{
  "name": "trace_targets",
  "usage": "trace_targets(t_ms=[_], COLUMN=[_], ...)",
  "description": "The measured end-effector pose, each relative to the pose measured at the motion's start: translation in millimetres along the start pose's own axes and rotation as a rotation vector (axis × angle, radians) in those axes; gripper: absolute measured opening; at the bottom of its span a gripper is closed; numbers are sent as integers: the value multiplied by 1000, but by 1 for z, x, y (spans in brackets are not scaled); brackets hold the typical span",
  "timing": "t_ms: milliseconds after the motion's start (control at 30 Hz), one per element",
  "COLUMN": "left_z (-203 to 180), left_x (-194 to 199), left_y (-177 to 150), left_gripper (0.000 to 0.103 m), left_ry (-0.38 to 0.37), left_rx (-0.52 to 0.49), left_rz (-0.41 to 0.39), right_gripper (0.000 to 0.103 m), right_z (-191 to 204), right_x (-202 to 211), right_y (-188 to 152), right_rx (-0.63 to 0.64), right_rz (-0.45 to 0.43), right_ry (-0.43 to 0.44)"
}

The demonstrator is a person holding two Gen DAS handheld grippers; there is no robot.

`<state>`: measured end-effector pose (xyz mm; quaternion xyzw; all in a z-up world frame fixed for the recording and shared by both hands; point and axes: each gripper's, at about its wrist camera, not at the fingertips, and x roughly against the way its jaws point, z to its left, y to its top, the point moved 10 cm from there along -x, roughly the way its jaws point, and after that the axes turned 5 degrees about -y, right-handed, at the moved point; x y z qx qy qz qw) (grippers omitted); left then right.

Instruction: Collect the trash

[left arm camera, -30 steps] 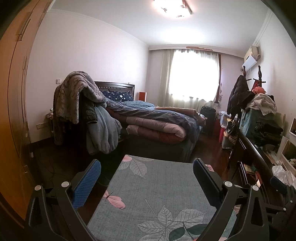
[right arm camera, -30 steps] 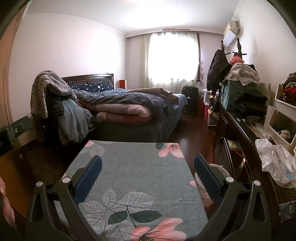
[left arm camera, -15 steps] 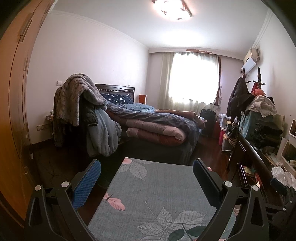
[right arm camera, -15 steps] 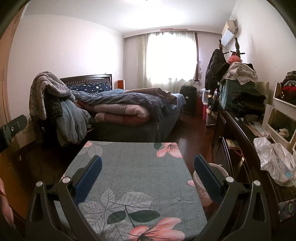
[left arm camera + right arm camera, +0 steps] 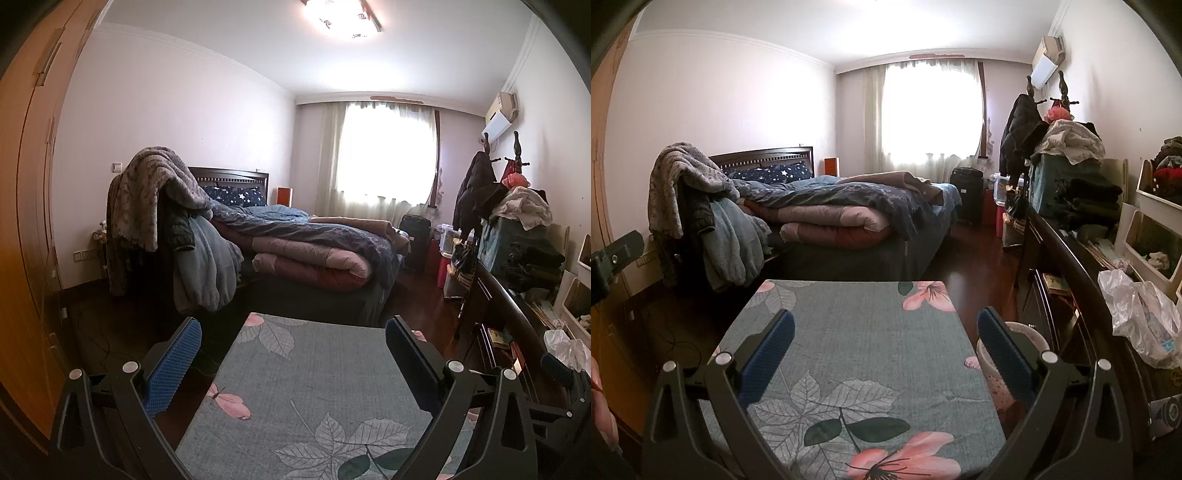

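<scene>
Left gripper (image 5: 293,349): jaws spread wide apart, nothing between the blue pads; it hovers above the near end of the table.
Right gripper (image 5: 886,338): jaws equally wide apart and empty, held over the same surface.
Table (image 5: 857,332): covered by a grey-green cloth printed with leaves and pink flowers; the cloth surface itself carries no loose item in either view.
Waste bin (image 5: 1015,332): pale, patterned, standing on the dark floor just beside the right edge of the table, partly hidden behind the right finger of the right gripper.
Plastic bag (image 5: 1141,314): crumpled, translucent white, lying on the dark sideboard (image 5: 1067,258) to the right of the table; in the left wrist view it appears at the far right edge (image 5: 565,347).
Trash items: only the crumpled bag is identifiable as possible trash; smaller clutter on the sideboard is too small to identify.
Bed (image 5: 314,254): beyond the far edge of the table, piled with folded quilts; blankets hang over a stand at its left.
Change, left view: against the frame one second earlier, the ceiling lamp (image 5: 340,16) sits lower in the picture and the bed likewise, so the camera has pitched slightly upward; jaw spacing is unchanged.
Change, right view: the table's far edge and the bed sit slightly lower than before; the jaw opening matches the earlier frames.
</scene>
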<state>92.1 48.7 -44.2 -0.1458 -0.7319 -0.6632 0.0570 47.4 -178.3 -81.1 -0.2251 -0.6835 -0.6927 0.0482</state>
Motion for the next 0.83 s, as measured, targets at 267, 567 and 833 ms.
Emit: trace_targets(t_ms=[267, 567, 833], left_z=[1, 2, 4], left_x=[-14, -23, -28], left_y=[-7, -11, -15], left_gripper=[99, 99, 99], left_ry=[-4, -5, -14], left_rx=[-6, -8, 4], left_rz=[26, 41, 58], right_gripper=[99, 99, 99], right_z=[2, 2, -2], right_x=[-12, -18, -20], right_y=[-6, -12, -16], right_rx=[7, 10, -1], right_rz=[28, 45, 49], right_ry=[2, 7, 0])
